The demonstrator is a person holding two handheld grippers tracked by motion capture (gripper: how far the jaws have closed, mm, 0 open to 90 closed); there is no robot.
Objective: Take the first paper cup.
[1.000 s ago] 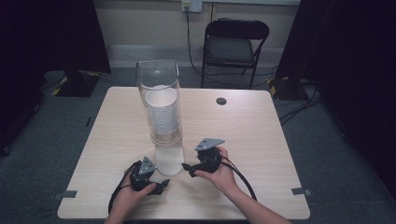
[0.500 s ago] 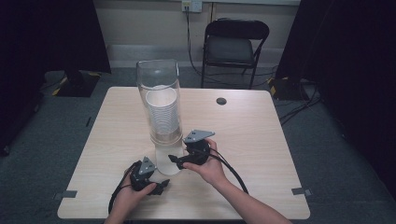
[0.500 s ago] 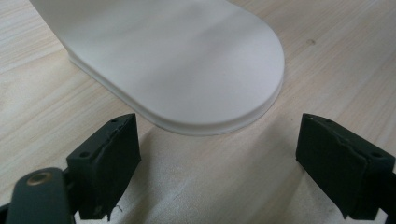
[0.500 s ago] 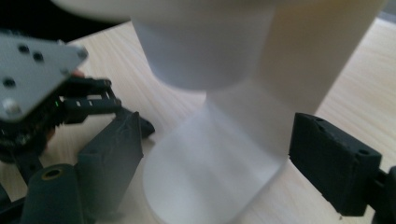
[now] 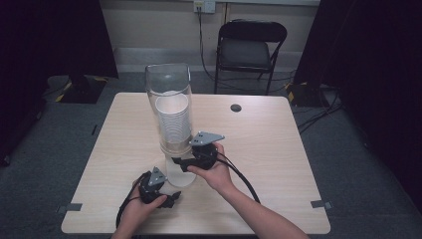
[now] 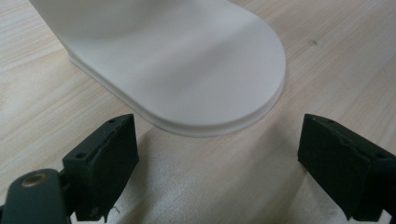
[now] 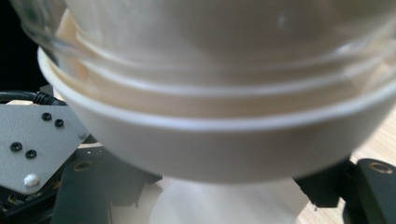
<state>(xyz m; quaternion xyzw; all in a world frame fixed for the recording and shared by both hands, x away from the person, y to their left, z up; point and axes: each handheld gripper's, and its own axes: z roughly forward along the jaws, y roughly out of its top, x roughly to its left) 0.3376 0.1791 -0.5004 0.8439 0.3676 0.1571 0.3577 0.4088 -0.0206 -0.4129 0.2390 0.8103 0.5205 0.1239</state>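
A clear tube dispenser (image 5: 168, 89) holding a stack of white paper cups (image 5: 173, 119) stands on a white base (image 5: 180, 175) near the table's front. My right gripper (image 5: 180, 162) reaches in under the tube from the right. Its jaws have just been closing and now pinch the lowest cup (image 7: 224, 144), which hangs big and blurred between them in the right gripper view. My left gripper (image 5: 168, 200) rests on the table in front of the base. It is open, and in the left gripper view the base's rounded plate (image 6: 187, 60) lies just beyond its fingers (image 6: 105, 163).
The light wooden table (image 5: 278, 149) has a small dark round disc (image 5: 236, 107) at its far right. A black folding chair (image 5: 251, 50) stands behind the table. Cables trail from both grippers toward the front edge.
The right gripper has moved left and a little up, from beside the base to under the tube, and its jaws have closed on the lowest cup. The left gripper has stayed put.
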